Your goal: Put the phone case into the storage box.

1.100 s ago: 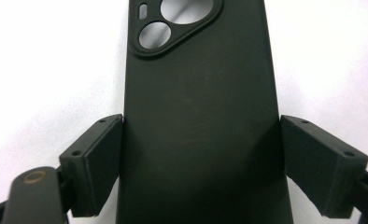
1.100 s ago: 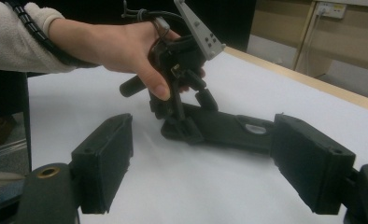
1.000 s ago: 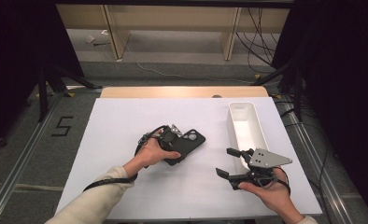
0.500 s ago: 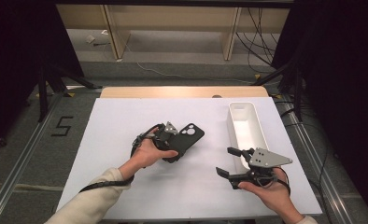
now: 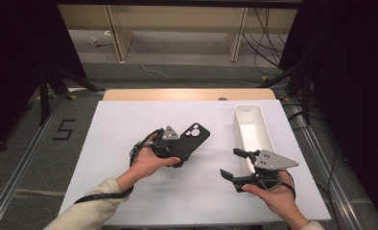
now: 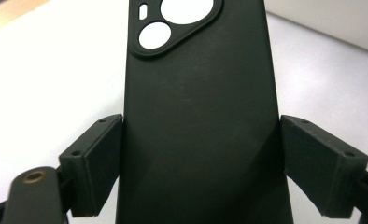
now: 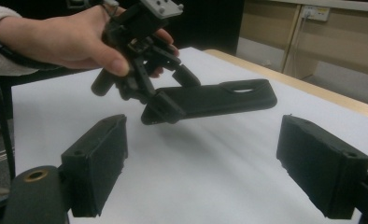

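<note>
Left tongs (image 5: 184, 149) grasp the black phone case (image 5: 193, 140) across its width, pads pressed on both long edges, camera cutout pointing away. The case is off the white tabletop (image 5: 115, 124), roughly level, held mid-table by its near end.

Right tongs (image 5: 235, 164) are released, nothing between the jaws; they have just been opening wider and hang over the tabletop by the near end of the white bin (image 5: 253, 129), well apart from the case.

Risks, as I judge them: the soft case could bow or twist between the pads, since most of its length hangs unsupported. If the right tongs come in for a handover, mistimed release drops it. A swing toward the bin could clip its rim.
</note>
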Demonstrator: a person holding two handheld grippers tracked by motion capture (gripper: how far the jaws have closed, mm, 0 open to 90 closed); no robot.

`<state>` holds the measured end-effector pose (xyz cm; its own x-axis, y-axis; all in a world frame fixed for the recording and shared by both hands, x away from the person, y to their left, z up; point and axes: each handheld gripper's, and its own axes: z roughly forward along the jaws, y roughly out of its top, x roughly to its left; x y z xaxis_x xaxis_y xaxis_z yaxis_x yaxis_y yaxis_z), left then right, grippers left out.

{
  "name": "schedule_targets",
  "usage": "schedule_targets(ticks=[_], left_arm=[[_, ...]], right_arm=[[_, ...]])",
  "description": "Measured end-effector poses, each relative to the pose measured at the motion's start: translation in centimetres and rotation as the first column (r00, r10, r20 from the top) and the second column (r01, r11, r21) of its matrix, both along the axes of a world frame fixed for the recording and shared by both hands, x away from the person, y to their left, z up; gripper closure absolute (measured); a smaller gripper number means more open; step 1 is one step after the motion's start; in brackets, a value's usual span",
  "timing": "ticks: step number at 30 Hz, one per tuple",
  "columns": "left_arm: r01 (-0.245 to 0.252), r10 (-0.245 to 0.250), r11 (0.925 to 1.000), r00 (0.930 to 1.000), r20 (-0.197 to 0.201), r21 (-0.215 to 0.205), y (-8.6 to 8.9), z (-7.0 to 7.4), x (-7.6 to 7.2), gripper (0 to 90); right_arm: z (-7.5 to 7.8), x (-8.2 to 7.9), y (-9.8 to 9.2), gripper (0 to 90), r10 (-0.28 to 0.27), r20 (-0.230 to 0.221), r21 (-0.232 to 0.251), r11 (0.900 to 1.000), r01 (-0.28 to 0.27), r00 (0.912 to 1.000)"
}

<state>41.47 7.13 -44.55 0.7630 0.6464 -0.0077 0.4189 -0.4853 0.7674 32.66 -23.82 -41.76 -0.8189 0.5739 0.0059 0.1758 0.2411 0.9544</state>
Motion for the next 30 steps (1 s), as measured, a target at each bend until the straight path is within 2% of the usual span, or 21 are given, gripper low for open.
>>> schedule_targets(ticks=[8,13,30], left_arm=[[-0.002,0.003,0.9994,0.9996,0.027,-0.034,0.6,0.5,-1.6,16.6],[0.003,-0.001,0.9991,0.9992,0.040,-0.042,1.0,0.7,-2.3,16.5],[0.008,-0.003,0.9983,0.9966,0.083,-0.059,1.7,1.2,-4.1,16.5]], right_arm=[[0.4,0.7,0.5,16.9,-0.040,0.005,0.011,0.999,0.040,0.9992],[0.8,1.3,1.0,16.7,-0.065,0.009,0.019,0.998,0.065,0.9978],[1.3,3.4,3.1,16.6,-0.082,0.008,0.028,0.996,0.082,0.9966]])
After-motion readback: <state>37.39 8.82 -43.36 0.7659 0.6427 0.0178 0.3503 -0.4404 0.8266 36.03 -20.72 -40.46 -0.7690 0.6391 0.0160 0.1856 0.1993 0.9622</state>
